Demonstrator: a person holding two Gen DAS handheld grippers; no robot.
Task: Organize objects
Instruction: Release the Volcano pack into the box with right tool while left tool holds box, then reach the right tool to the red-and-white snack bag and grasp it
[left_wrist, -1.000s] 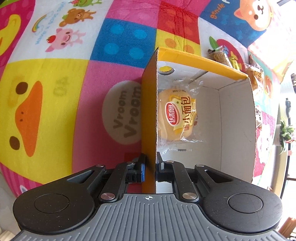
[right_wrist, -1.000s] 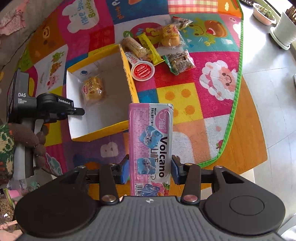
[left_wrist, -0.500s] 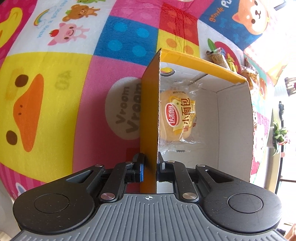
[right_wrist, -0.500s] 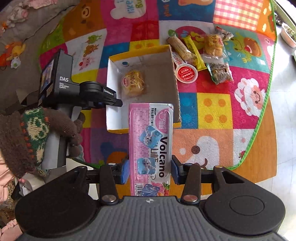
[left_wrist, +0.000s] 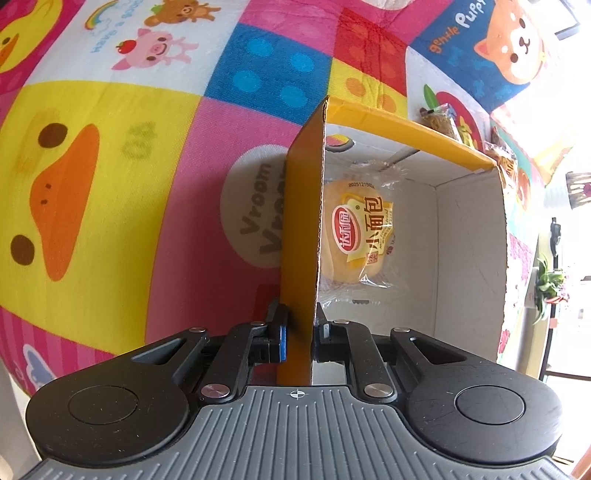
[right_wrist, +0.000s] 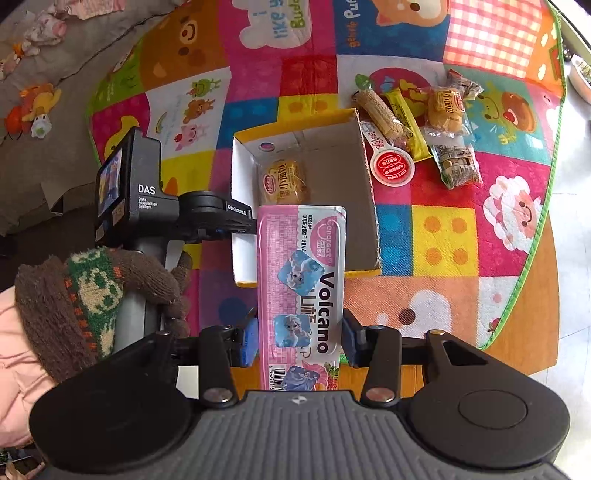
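An open cardboard box (right_wrist: 354, 206) with yellow outer walls and a white inside stands on the colourful play mat. One wrapped small bread (left_wrist: 356, 236) (right_wrist: 284, 181) lies inside it. My left gripper (left_wrist: 298, 332) is shut on the box's near left wall (left_wrist: 301, 229); in the right wrist view the left gripper (right_wrist: 247, 221) reaches in from the left, held by a gloved hand (right_wrist: 110, 295). My right gripper (right_wrist: 298, 341) is shut on a pink Volcano snack pack (right_wrist: 301, 288), which hangs above the box's near edge.
Several wrapped snacks (right_wrist: 391, 118) and a round red-lidded cup (right_wrist: 391, 166) lie on the mat beyond the box's right wall. The mat's green edge (right_wrist: 532, 236) runs along the right, with wooden tabletop (right_wrist: 524, 347) past it. A grey blanket (right_wrist: 55, 96) lies at the far left.
My right gripper has carried the pink pack leftward from beside the box's right wall to over its near edge. The left gripper has stayed clamped on the box wall.
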